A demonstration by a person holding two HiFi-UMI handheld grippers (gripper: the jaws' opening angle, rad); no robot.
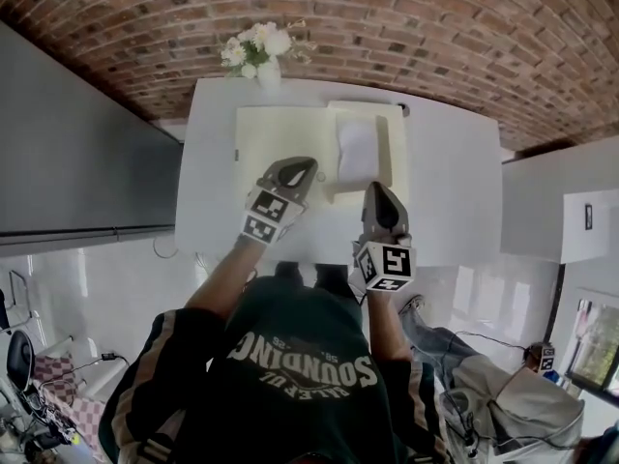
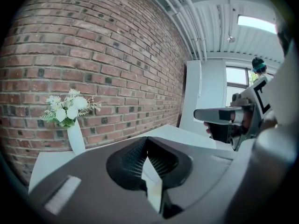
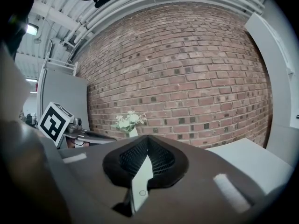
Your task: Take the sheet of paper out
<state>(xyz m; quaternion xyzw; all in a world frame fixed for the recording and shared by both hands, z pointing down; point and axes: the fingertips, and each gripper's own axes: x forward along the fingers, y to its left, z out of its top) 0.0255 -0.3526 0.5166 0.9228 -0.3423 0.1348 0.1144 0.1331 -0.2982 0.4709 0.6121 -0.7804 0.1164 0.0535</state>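
Note:
A white sheet of paper (image 1: 357,149) lies in the right half of a pale cream folder (image 1: 280,138), which is spread flat on the white table (image 1: 445,182). My left gripper (image 1: 308,163) hovers over the folder's lower middle, just left of the sheet, jaws shut with nothing in them. The right gripper (image 1: 373,188) is held above the folder's near edge, right below the sheet, and is also shut and empty. In the left gripper view the jaw tips (image 2: 147,141) meet; the right gripper view shows its tips (image 3: 148,139) together too. Neither gripper view shows the sheet.
A white vase of white flowers (image 1: 259,56) stands at the table's far edge by the brick wall (image 1: 406,27). A grey cabinet (image 1: 68,153) flanks the table on the left. The person's legs and a bag (image 1: 513,404) are below.

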